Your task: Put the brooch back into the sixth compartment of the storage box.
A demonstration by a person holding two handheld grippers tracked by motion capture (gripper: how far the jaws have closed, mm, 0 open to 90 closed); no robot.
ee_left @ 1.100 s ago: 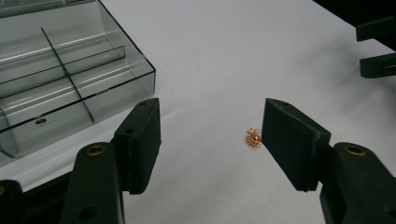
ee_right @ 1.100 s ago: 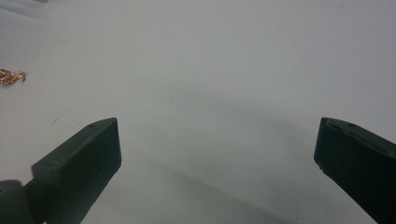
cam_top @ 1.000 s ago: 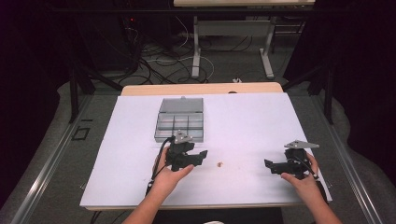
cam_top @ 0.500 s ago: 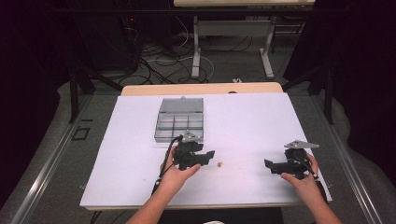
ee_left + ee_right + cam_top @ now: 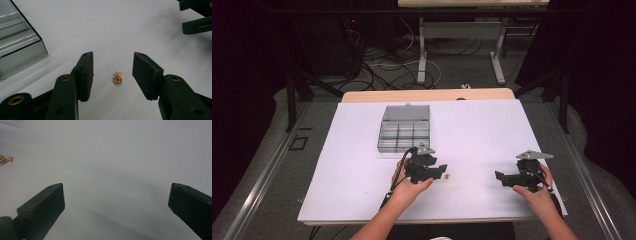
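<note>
A tiny gold-coloured trinket (image 5: 117, 78) lies on the white table sheet (image 5: 472, 135), seen as a speck (image 5: 450, 175) in the high view and at the left edge (image 5: 5, 159) of the right gripper view. My left gripper (image 5: 112, 72) straddles it, low over the sheet. Its jaws have just been closing, with the trinket between them and clear gaps on both sides. In the high view the left gripper (image 5: 441, 171) points right at the table's middle front. My right gripper (image 5: 501, 176) rests at the front right, jaws wide apart (image 5: 116, 197) and bare.
A clear plastic compartment box (image 5: 404, 129) with its lid up stands behind the left gripper, its corner (image 5: 20, 47) close on the left in the left gripper view. The table's front edge (image 5: 427, 220) runs just behind both hands.
My left gripper has slid right toward the gold trinket and sunk a little, and its jaws have narrowed around it. The right gripper has stayed still.
</note>
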